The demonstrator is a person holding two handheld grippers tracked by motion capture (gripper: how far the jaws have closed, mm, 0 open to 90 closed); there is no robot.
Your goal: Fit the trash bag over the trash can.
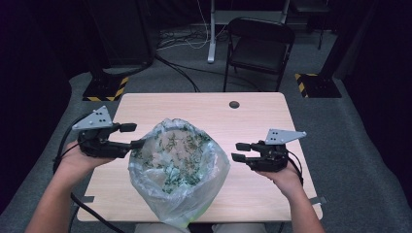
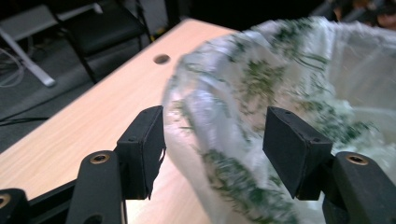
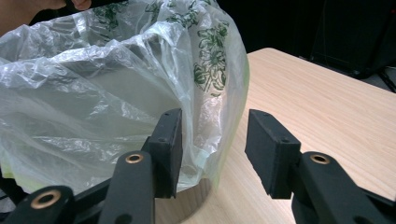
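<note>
I see a clear plastic bag (image 1: 177, 165) printed with green sprigs, standing open-mouthed at the near middle of the table (image 1: 252, 121), seemingly draped over a round container whose base peeks out in the right gripper view. My left gripper (image 1: 132, 136) sits at the bag's left rim with its jaws spread wide, film lying between them in the left gripper view, not pinched. My right gripper (image 1: 239, 151) hangs just right of the bag, jaws also wide, holding nothing. I judge the film thin, limp, light and slippery, liable to tear or slide free, so I would take a gathered fold at the rim rather than one layer. The table is pale wood laminate with a cable hole (image 1: 234, 104) at the far side; beyond stand a folding chair (image 1: 257, 46) and grey carpet under dark curtains.
</note>
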